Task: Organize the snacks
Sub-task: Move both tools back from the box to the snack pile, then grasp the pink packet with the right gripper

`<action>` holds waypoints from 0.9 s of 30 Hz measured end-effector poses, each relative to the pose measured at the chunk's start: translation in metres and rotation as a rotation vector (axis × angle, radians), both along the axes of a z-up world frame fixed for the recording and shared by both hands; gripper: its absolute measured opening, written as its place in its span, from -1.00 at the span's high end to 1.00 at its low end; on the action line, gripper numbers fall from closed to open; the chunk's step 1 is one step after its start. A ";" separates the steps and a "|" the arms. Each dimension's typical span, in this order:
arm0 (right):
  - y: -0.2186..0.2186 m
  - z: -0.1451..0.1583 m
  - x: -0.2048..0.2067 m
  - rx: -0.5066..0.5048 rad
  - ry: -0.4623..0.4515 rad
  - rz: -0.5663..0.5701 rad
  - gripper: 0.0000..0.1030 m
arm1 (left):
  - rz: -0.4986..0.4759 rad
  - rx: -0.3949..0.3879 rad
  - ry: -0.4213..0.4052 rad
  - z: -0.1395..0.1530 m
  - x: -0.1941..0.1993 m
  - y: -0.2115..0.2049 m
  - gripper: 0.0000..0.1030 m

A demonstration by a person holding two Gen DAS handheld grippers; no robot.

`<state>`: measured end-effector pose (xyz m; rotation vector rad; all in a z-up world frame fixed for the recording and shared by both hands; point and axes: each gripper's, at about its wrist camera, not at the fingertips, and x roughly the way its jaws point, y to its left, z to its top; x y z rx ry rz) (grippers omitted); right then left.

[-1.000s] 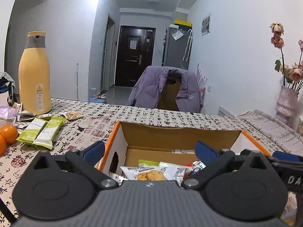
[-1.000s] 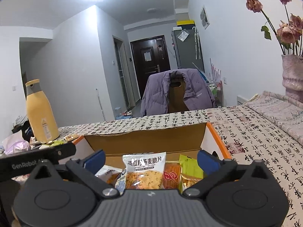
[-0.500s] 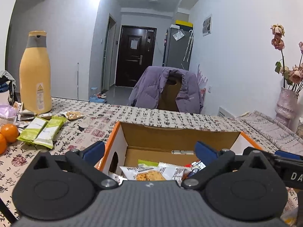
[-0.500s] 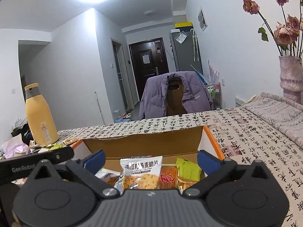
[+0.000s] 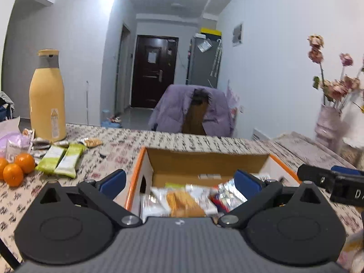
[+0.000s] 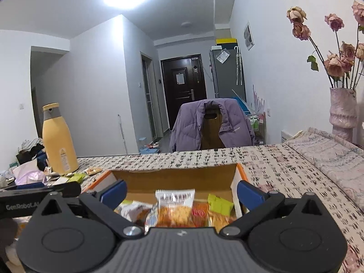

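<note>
Hovering with fingers apart and empty, the left hand-held gripper (image 5: 179,179) and right hand-held gripper (image 6: 180,190) face the cardboard box (image 5: 204,161), already holding several snack packets (image 6: 175,207); two green bars (image 5: 60,160) lie loose on the counter (image 5: 118,141), lower left.

Orange-edged box (image 5: 136,177); yellow bottle (image 5: 47,104); black-script-print tablecloth (image 6: 268,161).

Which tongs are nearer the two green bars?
Left. The left tongs hang open over the box, just right of the green bars. The right tongs sit farther right, over the box's other side.
</note>
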<state>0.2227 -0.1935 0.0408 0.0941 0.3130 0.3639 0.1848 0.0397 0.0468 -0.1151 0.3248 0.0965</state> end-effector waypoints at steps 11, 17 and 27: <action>-0.026 -0.032 -0.062 -0.029 0.060 0.042 -1.00 | -0.073 0.006 0.045 -0.027 -0.069 0.009 -1.00; -0.038 -0.045 -0.085 -0.027 0.086 0.044 -1.00 | -0.122 0.005 0.058 -0.034 -0.089 0.019 -1.00; -0.048 -0.055 -0.096 -0.033 0.119 0.025 -1.00 | -0.148 0.045 0.058 -0.038 -0.098 0.031 -1.00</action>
